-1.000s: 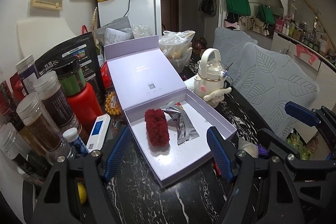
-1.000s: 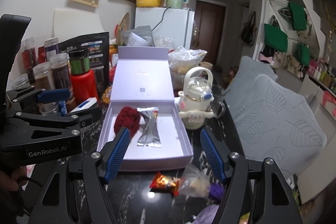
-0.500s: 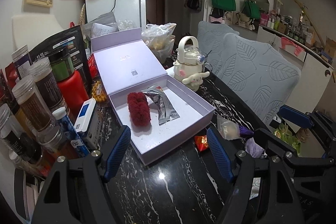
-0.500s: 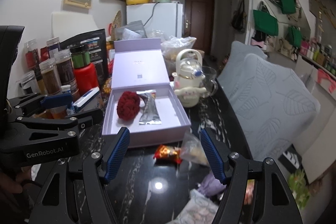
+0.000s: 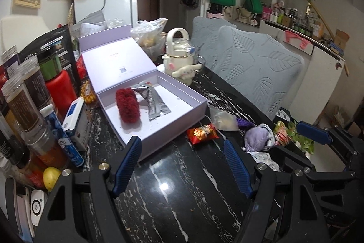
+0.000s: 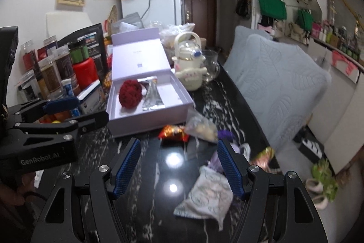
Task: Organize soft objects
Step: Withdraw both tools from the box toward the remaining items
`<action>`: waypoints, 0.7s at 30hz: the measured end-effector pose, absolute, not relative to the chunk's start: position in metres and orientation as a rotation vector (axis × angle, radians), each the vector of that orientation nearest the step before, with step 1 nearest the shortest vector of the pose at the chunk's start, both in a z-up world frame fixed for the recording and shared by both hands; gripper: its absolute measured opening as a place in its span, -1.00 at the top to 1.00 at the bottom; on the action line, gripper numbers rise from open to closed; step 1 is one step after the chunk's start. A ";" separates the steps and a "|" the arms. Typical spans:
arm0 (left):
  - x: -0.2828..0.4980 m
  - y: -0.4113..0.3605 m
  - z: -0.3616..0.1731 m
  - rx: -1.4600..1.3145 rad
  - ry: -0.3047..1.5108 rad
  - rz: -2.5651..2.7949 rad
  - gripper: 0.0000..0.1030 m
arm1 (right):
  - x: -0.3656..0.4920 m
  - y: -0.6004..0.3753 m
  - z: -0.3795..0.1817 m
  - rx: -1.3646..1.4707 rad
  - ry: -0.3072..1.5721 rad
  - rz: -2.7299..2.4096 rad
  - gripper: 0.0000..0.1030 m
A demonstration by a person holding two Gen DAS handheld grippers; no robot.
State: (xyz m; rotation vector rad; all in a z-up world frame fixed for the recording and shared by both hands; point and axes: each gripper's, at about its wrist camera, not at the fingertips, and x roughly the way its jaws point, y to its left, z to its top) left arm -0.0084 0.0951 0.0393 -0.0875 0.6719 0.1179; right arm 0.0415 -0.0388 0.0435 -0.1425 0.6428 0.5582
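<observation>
Nearest on the black marbled tabletop (image 5: 173, 193), both hand-held grippers hang with their blue pads apart and nothing between them — the left hand-held gripper (image 5: 182, 165) over bare stone, the right hand-held gripper (image 6: 179, 170) just left of a pale pouch (image 6: 207, 195) that lies flat by its right pad. Just beyond, loose soft things are scattered to the right: a purple plush (image 5: 258, 139), a red snack packet (image 5: 202, 133) and a clear bag (image 5: 224, 120) of pale bits, the last two just beside the near right corner of the box. Farther back, the lilac box (image 5: 177, 129) stands open, its lid tilted up behind it; inside lie a red fluffy pad (image 5: 127, 107) on the left and a silver sachet (image 5: 154, 101) touching it on the right — the rest of the floor is bare. Left of the box, jars (image 5: 25, 92) and a red bottle (image 5: 60, 88) crowd the wall. Behind the box's far right corner stands a cream kettle (image 5: 180, 56), and right of the tabletop grey leaf-patterned cushions (image 5: 257, 70).
</observation>
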 end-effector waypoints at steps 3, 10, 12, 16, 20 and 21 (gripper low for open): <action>-0.010 0.085 0.035 -0.076 0.681 0.087 -0.45 | 0.037 -0.049 0.037 -0.125 0.665 0.539 -0.36; -0.003 0.066 0.018 -0.083 0.728 0.023 -0.45 | 0.026 -0.075 0.024 -0.105 0.686 0.468 -0.36; -0.002 0.061 0.013 -0.094 0.739 0.002 -0.45 | 0.026 -0.082 0.022 -0.093 0.690 0.454 -0.36; 0.001 0.046 0.004 -0.080 0.758 -0.038 -0.45 | 0.028 -0.095 0.015 -0.078 0.709 0.421 -0.39; 0.004 0.032 -0.006 -0.063 0.787 -0.076 -0.45 | 0.030 -0.104 0.005 -0.076 0.739 0.392 -0.43; 0.005 0.028 -0.009 -0.059 0.799 -0.090 -0.45 | 0.030 -0.107 0.002 -0.073 0.745 0.387 -0.43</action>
